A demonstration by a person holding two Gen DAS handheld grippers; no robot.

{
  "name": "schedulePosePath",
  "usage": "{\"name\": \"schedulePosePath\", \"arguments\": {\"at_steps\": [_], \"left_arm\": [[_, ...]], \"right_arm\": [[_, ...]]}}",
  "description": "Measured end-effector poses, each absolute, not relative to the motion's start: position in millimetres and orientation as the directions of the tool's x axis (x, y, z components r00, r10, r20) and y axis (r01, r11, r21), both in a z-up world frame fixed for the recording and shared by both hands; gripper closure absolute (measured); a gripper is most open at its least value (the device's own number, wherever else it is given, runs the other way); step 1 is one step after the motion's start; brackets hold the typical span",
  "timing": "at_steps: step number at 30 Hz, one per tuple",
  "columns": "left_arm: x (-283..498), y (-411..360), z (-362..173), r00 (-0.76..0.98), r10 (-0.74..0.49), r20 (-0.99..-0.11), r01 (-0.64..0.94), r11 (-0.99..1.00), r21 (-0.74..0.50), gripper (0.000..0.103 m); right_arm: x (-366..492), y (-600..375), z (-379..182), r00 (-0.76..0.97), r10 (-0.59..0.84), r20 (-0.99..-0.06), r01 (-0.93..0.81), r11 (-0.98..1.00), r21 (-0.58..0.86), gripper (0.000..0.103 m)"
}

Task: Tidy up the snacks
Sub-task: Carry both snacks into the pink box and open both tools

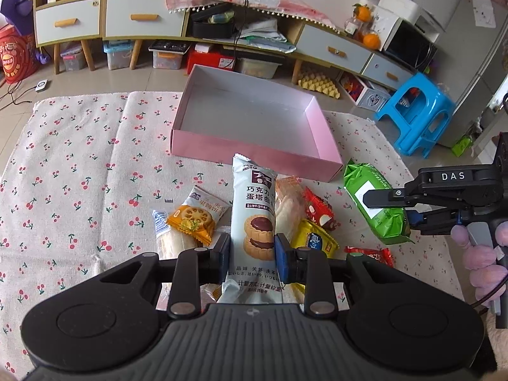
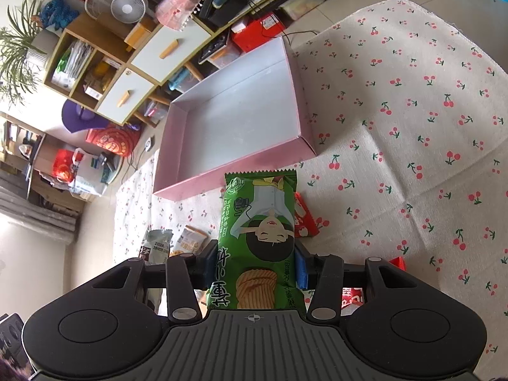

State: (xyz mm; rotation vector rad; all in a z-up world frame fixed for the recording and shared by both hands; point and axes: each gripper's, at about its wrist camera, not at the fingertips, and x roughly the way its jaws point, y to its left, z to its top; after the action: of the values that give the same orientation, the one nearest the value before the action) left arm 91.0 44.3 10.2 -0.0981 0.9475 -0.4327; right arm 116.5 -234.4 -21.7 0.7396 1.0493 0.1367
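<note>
The left tool (image 1: 252, 254) is clamped on a pale chocolate tart cookie packet (image 1: 252, 209), held above the loose snack pile (image 1: 304, 219) on the cherry-print cloth (image 1: 79, 174). The right tool (image 2: 255, 265) grips a green chip packet (image 2: 260, 238) just short of the pink box (image 2: 235, 117), which looks bare inside. Both pickups seem done; next, each packet should probably travel over the box's near wall and be let go inside, one at a time so the tools don't collide.
</note>
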Motion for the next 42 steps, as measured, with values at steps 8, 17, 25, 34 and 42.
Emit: {"name": "schedulePosePath", "arguments": {"at_steps": [8,17,25,34,42], "left_arm": [[103,46,22,0.547,-0.432,-0.717,0.286,0.901,-0.325,0.077],[145,31,13,0.594,-0.417,-0.688,0.213,0.906,-0.365,0.077],[192,14,2,0.662,-0.339,-0.668,0.28,0.939,-0.199,0.077],[221,13,-24,0.706,-0.344,-0.619,0.336,0.932,-0.134,0.077],[215,17,-41,0.676,-0.252,-0.693,0.328,0.945,-0.024,0.077]], "right_arm": [[125,-234,-13,0.544,0.444,-0.712,0.243,0.728,0.64,0.057],[152,-224,-12,0.579,0.45,-0.68,0.262,0.687,0.678,0.057],[201,-220,-17,0.638,0.415,-0.649,0.207,0.72,0.663,0.057],[243,-223,-47,0.68,0.351,-0.644,0.151,0.792,0.591,0.057],[249,-209,-70,0.664,0.307,-0.682,0.118,0.857,0.501,0.057]]}}
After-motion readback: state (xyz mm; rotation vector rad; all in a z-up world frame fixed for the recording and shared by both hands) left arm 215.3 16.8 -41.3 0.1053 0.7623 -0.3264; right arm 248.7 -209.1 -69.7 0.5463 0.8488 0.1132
